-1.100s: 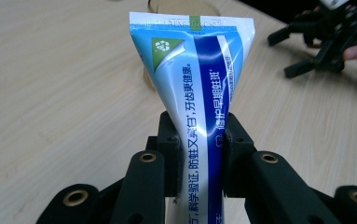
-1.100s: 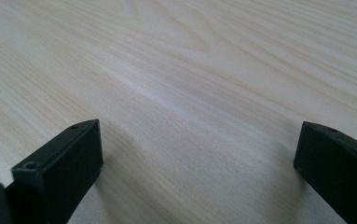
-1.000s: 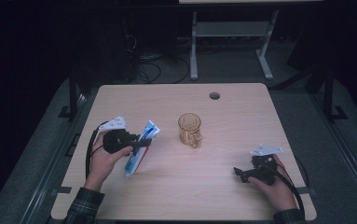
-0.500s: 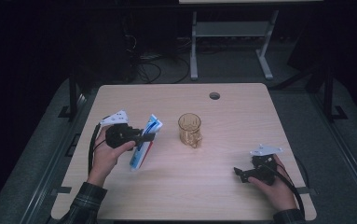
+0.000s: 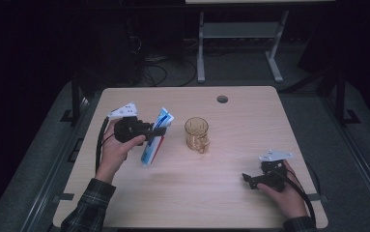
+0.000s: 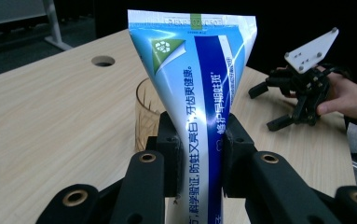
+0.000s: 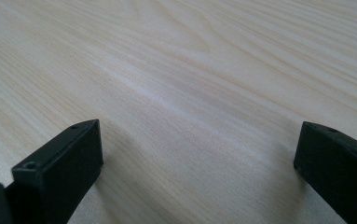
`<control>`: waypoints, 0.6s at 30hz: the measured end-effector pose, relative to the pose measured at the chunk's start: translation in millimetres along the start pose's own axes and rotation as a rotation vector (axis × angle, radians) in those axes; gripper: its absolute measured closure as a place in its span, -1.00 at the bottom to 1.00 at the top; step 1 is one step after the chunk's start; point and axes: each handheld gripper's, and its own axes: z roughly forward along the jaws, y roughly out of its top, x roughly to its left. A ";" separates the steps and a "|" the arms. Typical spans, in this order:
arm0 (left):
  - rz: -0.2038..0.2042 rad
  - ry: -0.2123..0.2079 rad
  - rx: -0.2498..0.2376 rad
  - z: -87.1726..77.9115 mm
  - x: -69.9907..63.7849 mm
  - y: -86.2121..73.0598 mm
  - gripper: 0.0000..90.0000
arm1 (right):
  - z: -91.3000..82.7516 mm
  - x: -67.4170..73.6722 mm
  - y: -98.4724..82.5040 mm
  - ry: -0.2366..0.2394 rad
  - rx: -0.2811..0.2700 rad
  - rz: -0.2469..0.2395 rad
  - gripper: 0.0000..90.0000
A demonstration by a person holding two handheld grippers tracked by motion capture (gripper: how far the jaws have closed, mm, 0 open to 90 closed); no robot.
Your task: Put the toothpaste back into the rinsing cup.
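— What are the left fingers (image 6: 199, 154) doing?
— Pinching a blue-and-white toothpaste tube (image 6: 197, 93), its flat crimped end up, off the counter (image 5: 187, 203) near its left edge, beside an amber glass mug (image 5: 196, 134).
— And the right?
— Fingers (image 7: 195, 163) spread wide over pale woodgrain; that hand (image 5: 284, 191) rests by the right edge.

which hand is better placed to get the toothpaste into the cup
Left. The left gripper is already shut on the toothpaste tube, right beside the glass cup. The right gripper sits open and empty near the table's front right edge.
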 end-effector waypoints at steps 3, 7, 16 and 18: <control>0.007 -0.002 0.004 1.7 0.2 3.8 0.62 | 0.0 0.0 0.0 -0.001 0.000 0.000 -0.99; 0.018 -0.004 -0.004 6.0 -0.1 12.9 0.62 | 0.0 0.0 0.0 -0.002 0.000 -0.001 -0.99; 0.052 -0.009 -0.024 14.5 0.5 37.4 0.62 | -0.2 0.5 -0.3 0.002 -0.001 -0.002 -0.99; 0.058 -0.008 -0.025 16.2 1.0 42.0 0.62 | -0.2 0.5 -0.3 0.002 -0.002 -0.001 -0.99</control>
